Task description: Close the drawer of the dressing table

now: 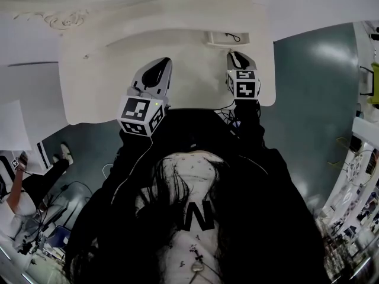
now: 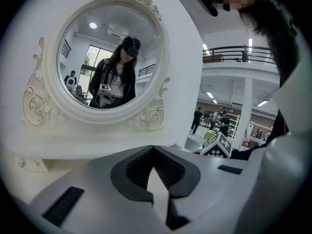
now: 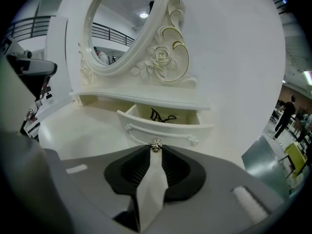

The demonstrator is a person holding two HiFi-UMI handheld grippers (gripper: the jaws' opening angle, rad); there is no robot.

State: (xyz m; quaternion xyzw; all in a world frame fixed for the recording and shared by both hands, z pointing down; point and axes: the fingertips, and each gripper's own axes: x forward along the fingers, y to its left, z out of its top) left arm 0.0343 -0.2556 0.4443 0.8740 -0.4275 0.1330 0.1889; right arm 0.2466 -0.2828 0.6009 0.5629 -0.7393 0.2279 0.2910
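Clearly the drawer (image 3: 163, 129) stands pulled out from under the shelf of the dressing table (image 3: 83, 130), directly ahead of the right gripper (image 3: 156, 152). That claw's jaws are pressed together at the tips with nothing between them. The drawer's small metal knob (image 3: 156, 145) sits right at the tips, and I cannot tell whether they touch it. A thin black item (image 3: 161, 116) lies inside the drawer, beyond the front panel. The left gripper (image 2: 154, 150) is likewise closed and empty, held off to the left of the right one and facing the round mirror (image 2: 112, 57). It seems to have no part in this step.

A closed claw suits a push. Best to press on the front panel at or just beside the knob, square and centred, so the drawer slides straight rather than skewing in its slot. Keep the tips level with the panel, not riding over its top edge toward the black item. Go gently until the front sits flush under the shelf.
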